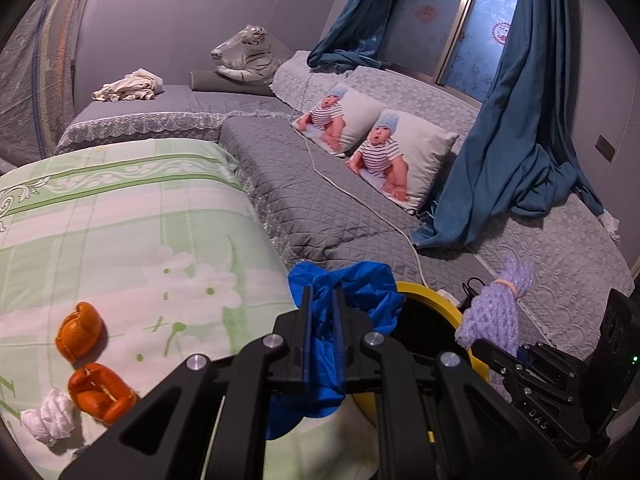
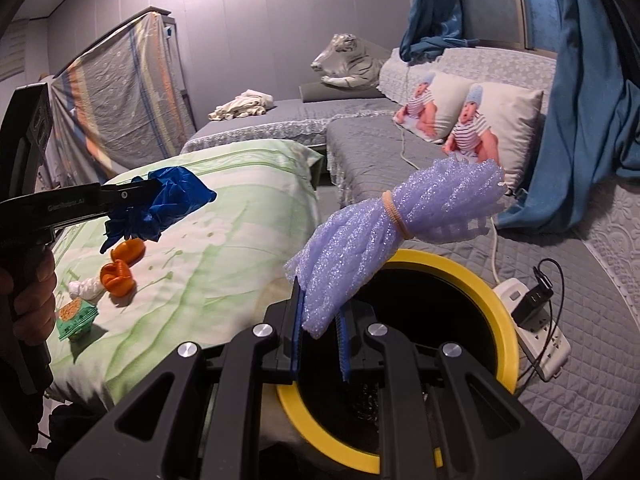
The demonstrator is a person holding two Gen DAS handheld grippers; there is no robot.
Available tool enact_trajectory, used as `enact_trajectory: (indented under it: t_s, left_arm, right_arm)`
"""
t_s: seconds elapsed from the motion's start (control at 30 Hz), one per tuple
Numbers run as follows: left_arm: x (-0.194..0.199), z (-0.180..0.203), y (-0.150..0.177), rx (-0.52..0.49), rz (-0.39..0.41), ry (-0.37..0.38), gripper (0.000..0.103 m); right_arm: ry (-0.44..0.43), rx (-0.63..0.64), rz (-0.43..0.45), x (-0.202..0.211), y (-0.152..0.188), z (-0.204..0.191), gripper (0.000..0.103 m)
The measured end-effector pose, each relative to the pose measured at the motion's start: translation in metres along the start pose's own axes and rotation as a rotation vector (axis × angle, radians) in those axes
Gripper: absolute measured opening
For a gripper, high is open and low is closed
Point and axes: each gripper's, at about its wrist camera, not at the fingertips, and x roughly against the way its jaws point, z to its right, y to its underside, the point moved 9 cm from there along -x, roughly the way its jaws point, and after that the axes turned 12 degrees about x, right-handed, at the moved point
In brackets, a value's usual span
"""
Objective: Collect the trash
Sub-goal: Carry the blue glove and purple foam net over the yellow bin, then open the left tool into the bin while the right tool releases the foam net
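My left gripper (image 1: 322, 294) is shut on a crumpled blue plastic glove (image 1: 356, 292), held beside the yellow-rimmed black bin (image 1: 432, 296). From the right wrist view the same glove (image 2: 176, 200) hangs over the green floral bedspread (image 2: 224, 248). My right gripper (image 2: 320, 304) is shut on a purple foam net bundle (image 2: 400, 216) tied with a rubber band, right above the bin's (image 2: 508, 344) opening. Two orange peels (image 1: 80, 336) (image 1: 100, 392), a white tissue wad (image 1: 50, 420) and a small green packet (image 2: 76, 316) lie on the bedspread.
A grey quilted sofa (image 1: 304, 200) with two baby-print pillows (image 1: 384, 160) runs behind the bin. A white power strip with a black charger (image 2: 536, 320) and a cable lie right of the bin. Blue curtains (image 1: 516, 120) hang down at the right.
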Motion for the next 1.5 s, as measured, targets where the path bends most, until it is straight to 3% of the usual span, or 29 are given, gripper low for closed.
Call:
enact_trajectory:
  t_s: [0.53,1.5]
  left_arm:
    - [-0.048,0.044,0.022,-0.051,-0.091,0.04,0.008]
    - [-0.135,0.093,0.066,-0.091,-0.255,0.046,0.011]
  right_arm:
    - [0.046,-0.078,-0.03,-0.008,0.021,0.044,0.013]
    - [0.022,-0.204,-0.142,-0.045,0.075,0.08,0.014]
